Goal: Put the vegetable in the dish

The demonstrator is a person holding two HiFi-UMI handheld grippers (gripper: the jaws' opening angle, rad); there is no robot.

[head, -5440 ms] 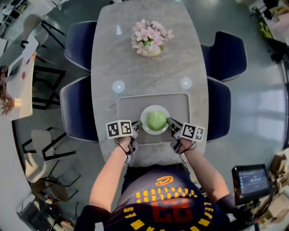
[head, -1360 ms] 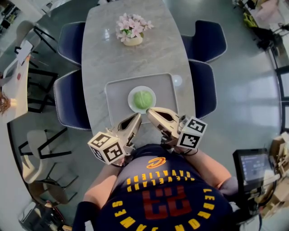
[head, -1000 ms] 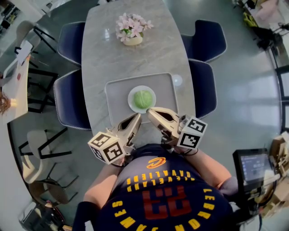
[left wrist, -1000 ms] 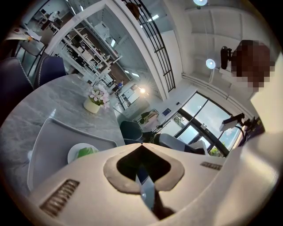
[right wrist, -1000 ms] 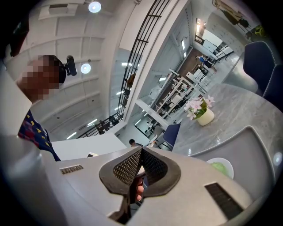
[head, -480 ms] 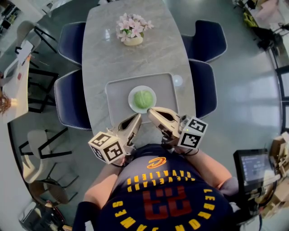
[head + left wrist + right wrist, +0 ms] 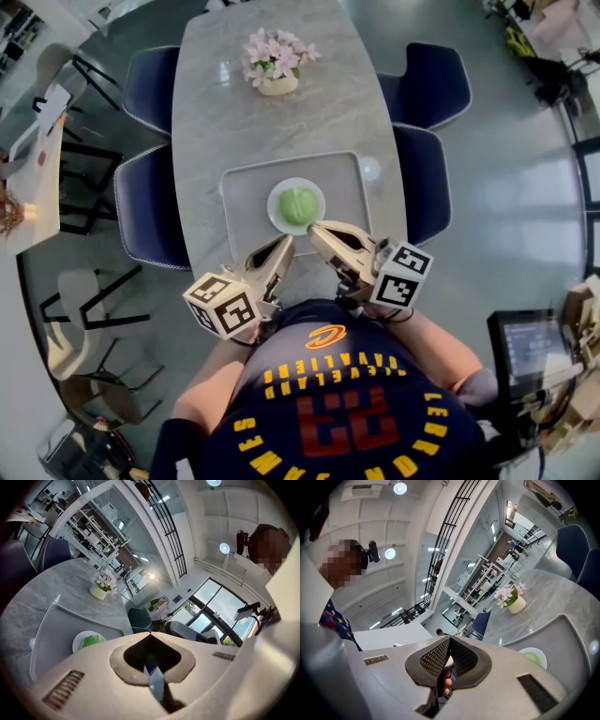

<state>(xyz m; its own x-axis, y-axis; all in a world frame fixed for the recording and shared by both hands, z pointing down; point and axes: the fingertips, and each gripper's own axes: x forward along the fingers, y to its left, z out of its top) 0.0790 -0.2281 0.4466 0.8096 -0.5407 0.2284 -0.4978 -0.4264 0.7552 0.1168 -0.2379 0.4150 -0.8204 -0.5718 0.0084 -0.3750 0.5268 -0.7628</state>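
A green cabbage [image 7: 298, 205] lies in a white dish [image 7: 279, 216] on a grey tray [image 7: 242, 202] at the near end of the marble table. Both grippers are held up in front of the person's chest, off the table's near edge, with their tips towards the dish. My left gripper [image 7: 285, 242] is shut with nothing in it, and so is my right gripper [image 7: 315, 228]. In the left gripper view its shut tips [image 7: 150, 633] sit right of the cabbage [image 7: 93, 641]. In the right gripper view the tips [image 7: 449, 638] are left of the dish [image 7: 533, 657].
A vase of pink flowers [image 7: 273, 66] stands at the far end of the table [image 7: 281, 122]. Dark blue chairs flank the table, two on the left [image 7: 150, 202] and two on the right [image 7: 422, 178]. A small screen [image 7: 525, 352] is at the lower right.
Some five seconds ago both grippers stood at the dish's sides on the tray. They have since lifted back to the chest. Over the last second nothing has visibly moved.
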